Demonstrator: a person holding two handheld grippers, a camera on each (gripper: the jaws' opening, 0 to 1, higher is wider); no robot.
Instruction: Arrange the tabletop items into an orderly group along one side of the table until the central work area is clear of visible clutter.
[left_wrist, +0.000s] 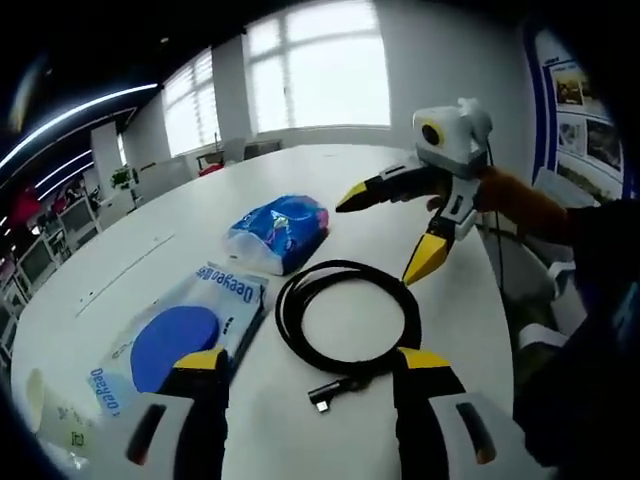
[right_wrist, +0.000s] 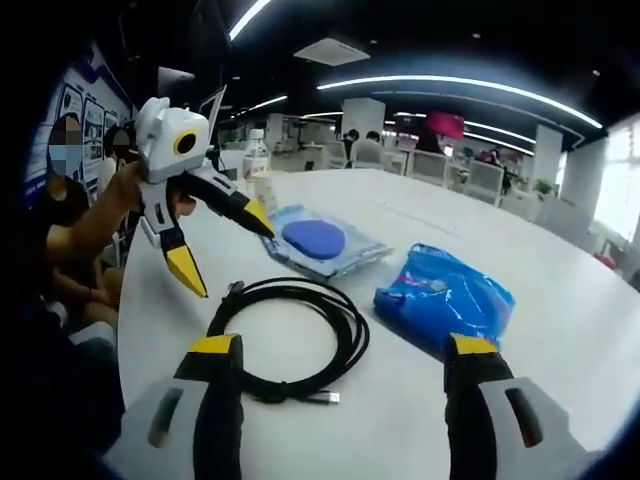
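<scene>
Both grippers hover above the white surface (left_wrist: 330, 190) with jaws spread wide and nothing between them.

Left gripper (left_wrist: 305, 365): its yellow-tipped jaws rise from the bottom of the left gripper view, straddling the near edge of the coiled black cable (left_wrist: 345, 315). A flat wipes packet (left_wrist: 175, 335) with a blue circle lies touching the left jaw tip. A crumpled blue bag (left_wrist: 280, 230) lies beyond the packet, just beside the cable.

Right gripper (right_wrist: 345, 360): in the left gripper view it enters from the right, held in a hand (left_wrist: 495, 190), jaws pointing down toward the cable's far side. In the right gripper view its jaws frame the cable, with the blue bag touching the right jaw tip. A clear bottle (right_wrist: 256, 155) stands at the far edge.
</scene>
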